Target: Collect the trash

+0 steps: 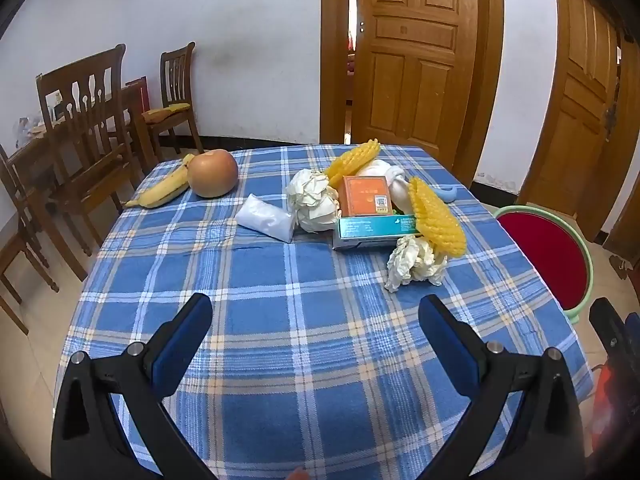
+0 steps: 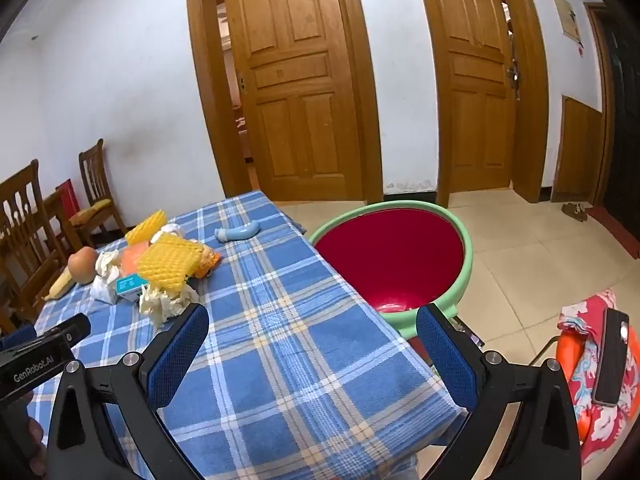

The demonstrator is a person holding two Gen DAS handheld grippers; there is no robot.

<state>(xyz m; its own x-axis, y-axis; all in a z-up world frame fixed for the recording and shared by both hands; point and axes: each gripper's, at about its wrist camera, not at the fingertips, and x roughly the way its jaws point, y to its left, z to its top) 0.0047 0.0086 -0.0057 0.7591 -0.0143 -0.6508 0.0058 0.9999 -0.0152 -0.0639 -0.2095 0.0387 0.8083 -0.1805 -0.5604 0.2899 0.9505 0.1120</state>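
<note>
Left wrist view: the left gripper (image 1: pixel 316 316) is hovering with fingers spread wide and empty above the checked tabletop (image 1: pixel 280 360); the trash pile (image 1: pixel 384 208) is lying centre-right. Right wrist view: the right gripper (image 2: pixel 312 326), equally wide and empty, is facing a red-lined basin (image 2: pixel 466 276) beside the tabletop.

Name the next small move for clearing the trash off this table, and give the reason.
Probably ease the left gripper forward to the nearest crumpled paper. Both grippers are open and empty, that paper lies loose at the pile's front edge, and the red basin waits beside the table. The banana and apple look like food, so leave them.
</note>
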